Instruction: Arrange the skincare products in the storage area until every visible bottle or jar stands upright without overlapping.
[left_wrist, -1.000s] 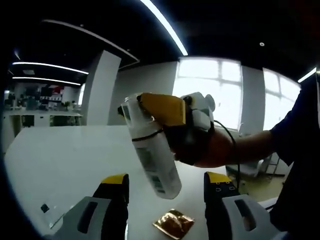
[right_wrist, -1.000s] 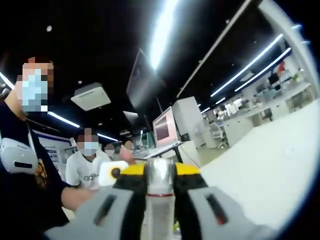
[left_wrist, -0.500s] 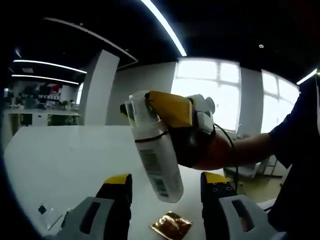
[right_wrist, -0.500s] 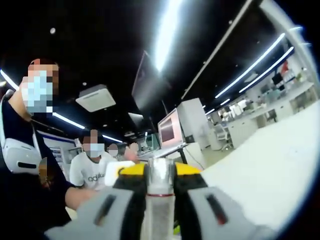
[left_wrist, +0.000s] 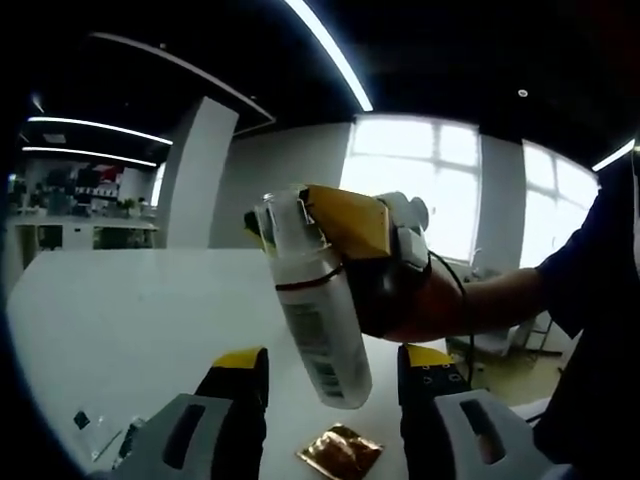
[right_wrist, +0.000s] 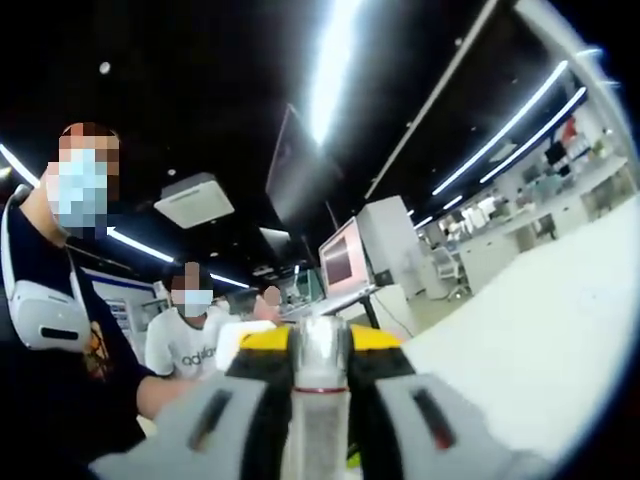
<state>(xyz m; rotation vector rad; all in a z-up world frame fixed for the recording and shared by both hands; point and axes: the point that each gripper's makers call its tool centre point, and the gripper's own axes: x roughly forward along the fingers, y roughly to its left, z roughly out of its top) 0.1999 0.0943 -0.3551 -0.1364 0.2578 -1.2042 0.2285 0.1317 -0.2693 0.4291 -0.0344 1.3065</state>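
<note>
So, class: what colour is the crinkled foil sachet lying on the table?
The crinkled foil sachet is coppery gold, clearest in the left gripper view.

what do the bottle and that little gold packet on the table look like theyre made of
Bottle: looks like white plastic, smooth and slightly glossy, with a printed label and a thin red band; the right gripper clamps its pale, translucent-looking cap end. Packet: probably foil or metallised film, judging by its crinkled, shiny gold-brown surface.

Your right gripper (right_wrist: 320, 345) is clamped on a bottle (left_wrist: 318, 315), held raised ahead of your left gripper (left_wrist: 325, 365), whose jaws stand apart.
</note>
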